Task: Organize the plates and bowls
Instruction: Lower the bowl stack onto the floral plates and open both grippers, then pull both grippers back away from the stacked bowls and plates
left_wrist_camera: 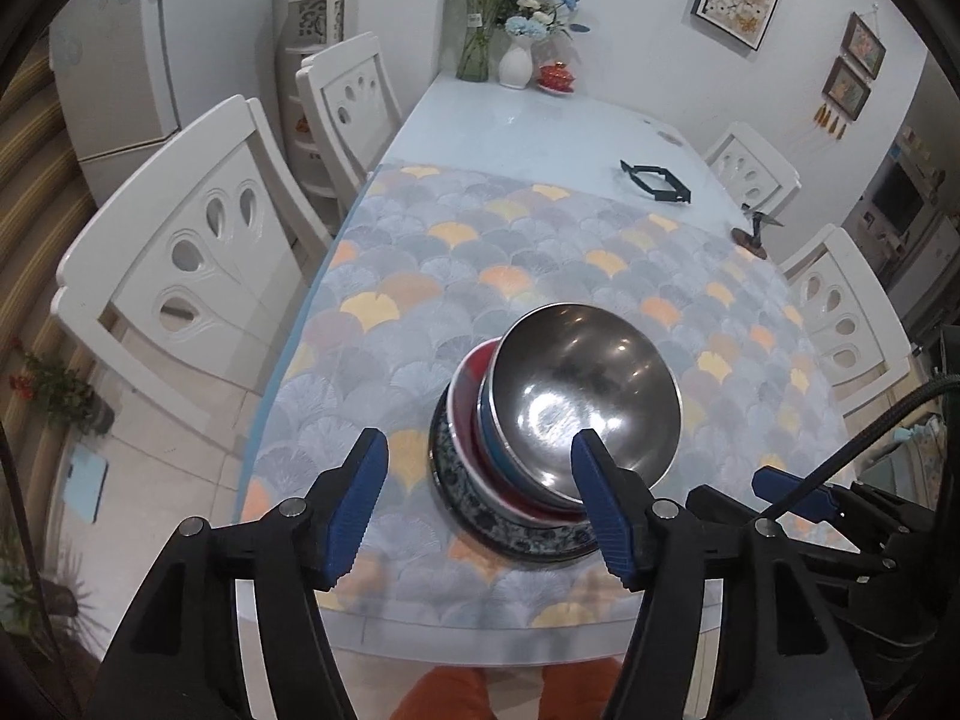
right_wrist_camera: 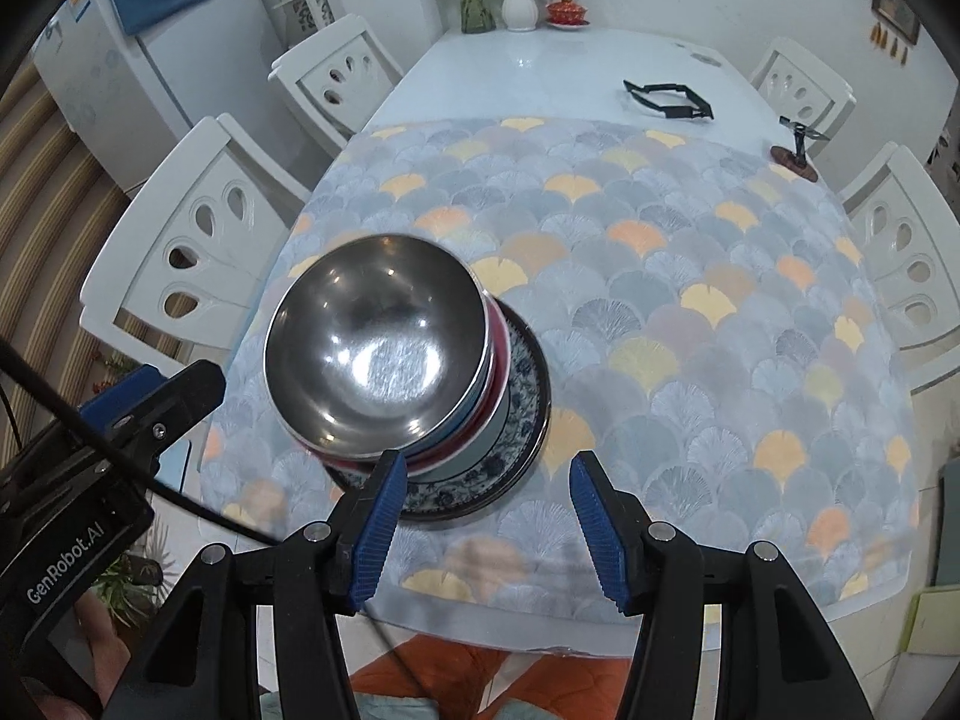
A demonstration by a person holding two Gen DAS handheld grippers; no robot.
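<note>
Here, my left claw (left_wrist_camera: 480, 504) wide and empty, right claw (right_wrist_camera: 483, 525) likewise — steel bowl (right_wrist_camera: 375, 348) mouth-up, topping the stack on the patterned plate (right_wrist_camera: 522, 420), counter (left_wrist_camera: 492, 120) beneath.

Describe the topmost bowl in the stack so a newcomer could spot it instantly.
On the fan-patterned tablecloth, near the table's front edge, a blue-and-white patterned plate carries nested bowls. The top one is the steel bowl: shiny bare metal, unlike the red-rimmed and blue-rimmed bowls beneath.
</note>
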